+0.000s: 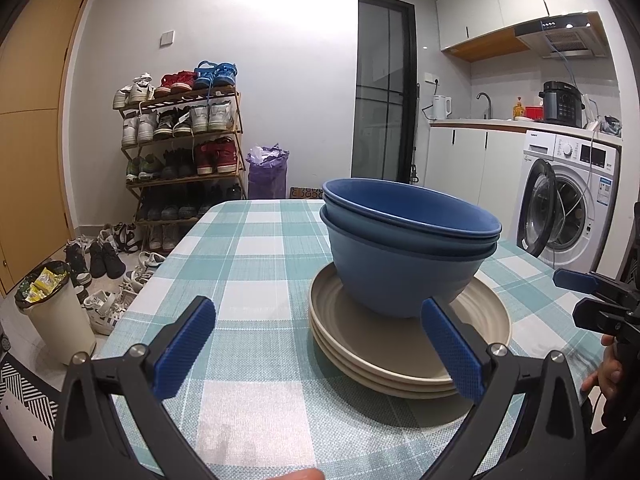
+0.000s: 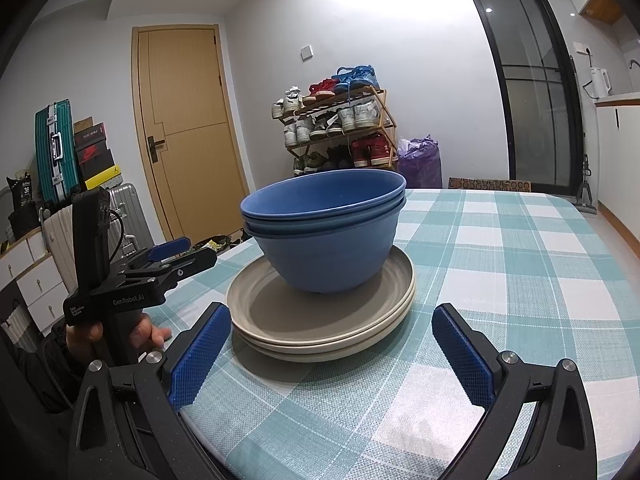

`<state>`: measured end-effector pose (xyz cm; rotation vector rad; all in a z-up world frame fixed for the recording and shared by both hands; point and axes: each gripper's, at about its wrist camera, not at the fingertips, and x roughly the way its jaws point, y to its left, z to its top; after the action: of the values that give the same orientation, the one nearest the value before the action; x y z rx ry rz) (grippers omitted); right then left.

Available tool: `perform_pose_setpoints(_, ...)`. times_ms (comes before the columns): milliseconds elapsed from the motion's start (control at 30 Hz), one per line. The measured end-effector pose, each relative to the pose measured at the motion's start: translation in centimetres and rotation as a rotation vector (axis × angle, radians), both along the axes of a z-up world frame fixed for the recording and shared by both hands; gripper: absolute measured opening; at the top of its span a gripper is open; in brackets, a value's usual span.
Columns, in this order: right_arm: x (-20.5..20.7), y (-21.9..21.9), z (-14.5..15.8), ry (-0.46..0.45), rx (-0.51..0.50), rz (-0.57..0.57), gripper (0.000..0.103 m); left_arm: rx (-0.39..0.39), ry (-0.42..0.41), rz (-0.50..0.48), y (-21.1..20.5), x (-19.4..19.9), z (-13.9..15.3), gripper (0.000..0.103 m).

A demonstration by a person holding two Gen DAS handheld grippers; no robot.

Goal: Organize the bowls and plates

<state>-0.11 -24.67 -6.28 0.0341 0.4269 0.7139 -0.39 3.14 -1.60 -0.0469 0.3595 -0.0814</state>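
— Blue pads first: on the left, what is the left gripper [image 1: 318, 344] doing?

— Its fingers [image 1: 186, 346] are spread wide with nothing between them, hovering low over the checked tablecloth [image 1: 256, 248] at the near side of the stack. The right-hand pad overlaps the near rim of the plates in the left wrist view, but whether it touches them I cannot tell.

— And in the middle?

— Three beige plates [image 2: 320, 332] lie stacked flat on the cloth. Two blue bowls [image 2: 326, 232] sit nested, upright, in the top plate, the darker one inside the lighter one.

— The right side?

— The right gripper [image 2: 332, 354] is also spread wide and empty, its pads [image 2: 464, 356] standing apart to either side of the stack's near edge, just short of the plates. From that camera the left gripper appears at the far left, held by a hand [image 2: 120, 334] on its handle.

— Anything beyond the table?

— A shoe rack [image 1: 182, 140] against the far wall, and a washing machine [image 1: 568, 200] on the far right
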Motion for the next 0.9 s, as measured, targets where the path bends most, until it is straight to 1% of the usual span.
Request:
perform_pose_setpoints(300, 0.09, 0.06, -0.10, 0.002, 0.000, 0.000, 0.102, -0.012, 0.004, 0.001, 0.10, 0.05, -0.13, 0.103)
perform_pose_setpoints(900, 0.06, 0.03, -0.21, 0.001, 0.000, 0.001, 0.102, -0.010, 0.004, 0.001, 0.15, 0.01, -0.15, 0.103)
